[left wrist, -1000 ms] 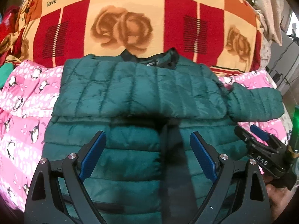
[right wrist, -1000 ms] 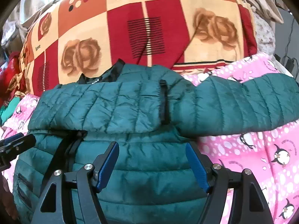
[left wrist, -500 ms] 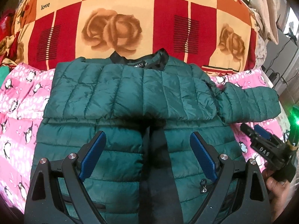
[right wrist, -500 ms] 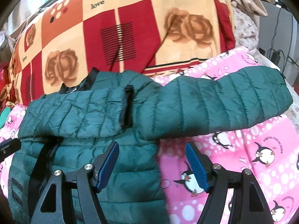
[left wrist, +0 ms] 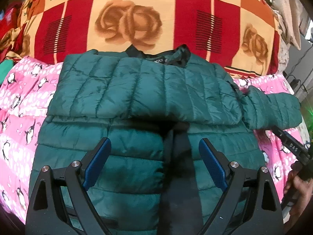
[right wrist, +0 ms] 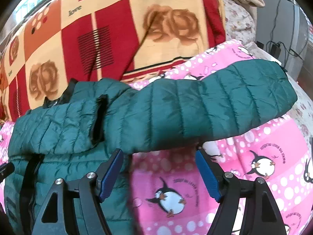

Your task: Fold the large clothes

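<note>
The right gripper [right wrist: 159, 173] is spread wide with nothing between its blue pads [right wrist: 111, 174], low at 6 o'clock. Its left finger lies over the edge of the green jacket [right wrist: 64, 137], its right finger just under the sleeve [right wrist: 205, 107], which stretches from the centre toward 3 o'clock across the pink penguin blanket [right wrist: 244, 176]. One sleeve is folded across the jacket's chest at 9 o'clock. A red and orange rose-patterned blanket [right wrist: 117, 29] fills 12 o'clock.
</note>
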`<action>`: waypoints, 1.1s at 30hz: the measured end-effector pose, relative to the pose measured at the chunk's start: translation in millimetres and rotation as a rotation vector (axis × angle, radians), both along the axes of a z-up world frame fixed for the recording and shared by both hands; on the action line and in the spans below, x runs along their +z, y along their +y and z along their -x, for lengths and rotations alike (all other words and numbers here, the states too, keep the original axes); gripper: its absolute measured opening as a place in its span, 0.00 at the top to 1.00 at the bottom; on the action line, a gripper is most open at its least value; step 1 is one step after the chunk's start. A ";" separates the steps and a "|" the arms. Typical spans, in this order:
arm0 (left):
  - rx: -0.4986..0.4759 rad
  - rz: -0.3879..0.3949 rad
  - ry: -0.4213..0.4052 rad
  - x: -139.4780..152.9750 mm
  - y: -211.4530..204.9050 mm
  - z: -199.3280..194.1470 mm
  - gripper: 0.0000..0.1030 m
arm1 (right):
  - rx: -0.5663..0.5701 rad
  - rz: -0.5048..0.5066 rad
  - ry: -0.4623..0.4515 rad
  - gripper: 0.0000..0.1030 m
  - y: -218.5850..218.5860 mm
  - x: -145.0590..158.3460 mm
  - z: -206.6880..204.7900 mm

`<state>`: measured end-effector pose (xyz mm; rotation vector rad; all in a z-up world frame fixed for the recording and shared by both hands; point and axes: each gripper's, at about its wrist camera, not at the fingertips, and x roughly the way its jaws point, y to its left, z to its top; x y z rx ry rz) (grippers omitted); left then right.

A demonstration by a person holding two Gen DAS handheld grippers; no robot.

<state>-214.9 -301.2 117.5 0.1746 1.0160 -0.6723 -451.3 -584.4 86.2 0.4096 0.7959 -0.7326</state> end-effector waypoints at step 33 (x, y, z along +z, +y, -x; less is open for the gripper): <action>0.081 -0.043 0.075 -23.5 26.8 -18.7 0.11 | -0.357 0.114 -0.085 0.28 -118.9 33.6 52.6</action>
